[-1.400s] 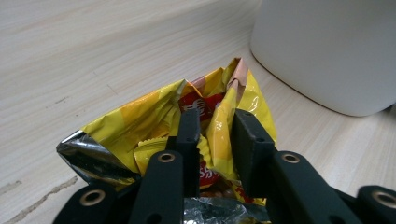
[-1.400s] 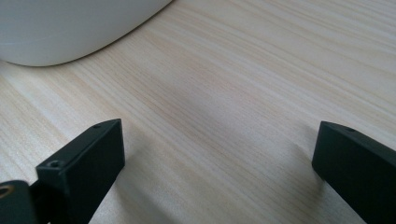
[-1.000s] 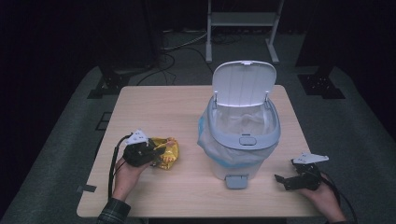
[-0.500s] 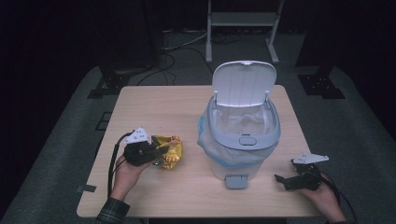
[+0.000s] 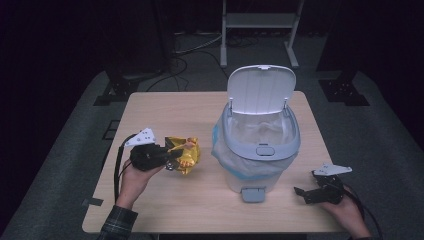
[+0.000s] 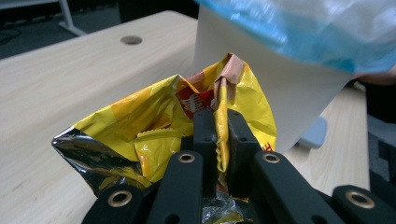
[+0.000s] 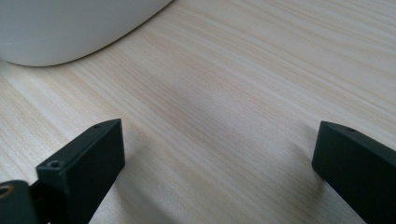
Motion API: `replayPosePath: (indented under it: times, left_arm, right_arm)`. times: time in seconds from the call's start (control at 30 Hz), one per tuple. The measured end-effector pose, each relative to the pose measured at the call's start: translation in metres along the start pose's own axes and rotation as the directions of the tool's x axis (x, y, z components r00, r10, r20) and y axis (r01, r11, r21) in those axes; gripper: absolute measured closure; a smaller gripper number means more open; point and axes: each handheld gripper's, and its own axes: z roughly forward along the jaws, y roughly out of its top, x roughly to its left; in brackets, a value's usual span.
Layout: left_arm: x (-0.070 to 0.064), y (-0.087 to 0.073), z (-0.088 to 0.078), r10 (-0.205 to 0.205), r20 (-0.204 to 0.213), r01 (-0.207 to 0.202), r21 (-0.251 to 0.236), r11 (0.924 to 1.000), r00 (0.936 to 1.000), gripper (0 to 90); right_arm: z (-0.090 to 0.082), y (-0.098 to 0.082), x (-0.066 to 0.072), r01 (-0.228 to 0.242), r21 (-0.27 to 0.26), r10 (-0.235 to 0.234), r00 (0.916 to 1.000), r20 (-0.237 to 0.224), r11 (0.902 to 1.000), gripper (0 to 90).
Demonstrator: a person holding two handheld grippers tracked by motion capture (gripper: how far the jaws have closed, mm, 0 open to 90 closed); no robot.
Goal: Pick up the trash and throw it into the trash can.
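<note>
yellow, white and pale wood

a yellow-and-red wrapper (image 5: pixel 184 155) with silver lining, a white bin (image 5: pixel 257 131) with a blue-edged liner (image 5: pixel 220 150), black jaws.

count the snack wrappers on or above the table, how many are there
1. A crumpled yellow snack wrapper is pinched in the left gripper, left of the open-lidded trash bin. The bin's liner may hide more inside.

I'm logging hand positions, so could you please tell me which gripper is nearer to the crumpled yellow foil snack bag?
Left. The left gripper is shut on the crumpled yellow foil snack bag, left of the white lidded bin. The right gripper rests open beyond the bin.
</note>
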Motion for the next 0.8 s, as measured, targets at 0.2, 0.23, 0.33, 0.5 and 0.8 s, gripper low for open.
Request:
replayPosePath:
  times: [0.2, 0.23, 0.33, 0.5, 0.8]
  left_arm:
    - [-0.002, 0.013, -0.004, 0.01, 0.031, -0.009, -0.029, 0.9995, 0.9995, 85.3]
    - [-0.002, 0.015, -0.004, 0.011, 0.035, -0.01, -0.032, 0.9994, 0.9993, 85.3]
    - [-0.003, 0.021, -0.006, 0.016, 0.045, -0.015, -0.037, 0.9992, 0.9989, 85.3]
    - [-0.005, 0.032, -0.011, 0.028, 0.064, -0.025, -0.053, 0.9983, 0.9976, 85.3]
    - [-0.007, 0.047, -0.02, 0.043, 0.089, -0.034, -0.096, 0.9948, 0.9951, 85.2]
  right_arm:
    - [0.0, 0.0, 0.0, 0.0, 0.0, 0.0, 1.0, 0.0, 1.0, 1.5]
    - [0.0, 0.0, 0.0, 0.0, 0.0, 0.0, 1.0, 0.0, 1.0, 1.5]
    - [0.0, 0.0, 0.0, 0.0, 0.0, 0.0, 1.0, 0.0, 1.0, 1.5]
    - [0.0, 0.0, 0.0, 0.0, 0.001, 0.0, 1.0, 0.0, 1.0, 1.5]
    - [0.0, 0.0, 0.0, -0.001, 0.0, 0.001, 1.0, -0.001, 1.0, 1.5]
